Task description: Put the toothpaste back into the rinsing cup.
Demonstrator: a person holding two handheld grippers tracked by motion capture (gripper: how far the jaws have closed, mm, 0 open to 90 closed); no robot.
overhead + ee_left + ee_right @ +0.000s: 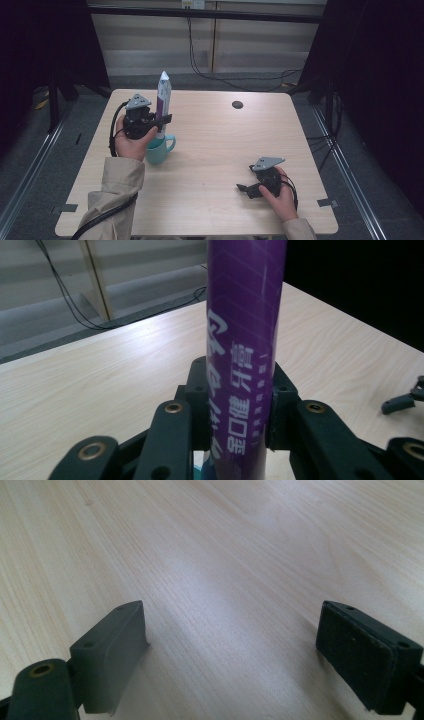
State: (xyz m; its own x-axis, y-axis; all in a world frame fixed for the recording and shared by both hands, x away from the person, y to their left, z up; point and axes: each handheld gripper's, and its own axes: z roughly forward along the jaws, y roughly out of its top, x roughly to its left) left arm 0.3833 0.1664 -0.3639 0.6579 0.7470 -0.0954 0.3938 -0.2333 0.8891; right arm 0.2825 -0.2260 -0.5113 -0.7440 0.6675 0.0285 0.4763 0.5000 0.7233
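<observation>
A tall purple and white tube [163, 102] stands upright with its lower end in a teal mug [160, 149] on the left half of the wooden table [215, 150]. My left gripper [159, 121] is shut on the tube just above the mug's rim. In the left gripper view the purple tube [245, 350] with white lettering sits pinched between both black pads [280, 405]. My right gripper [243, 189] rests low over the table near the front right, held by a hand. Its jaws stand wide apart in the right gripper view [232, 652], with bare wood between them.
A small dark round mark [237, 104] lies on the table's far side. Dark frame posts and cables stand beyond the far edge. A beige sleeve [112, 200] comes in at the front left.
</observation>
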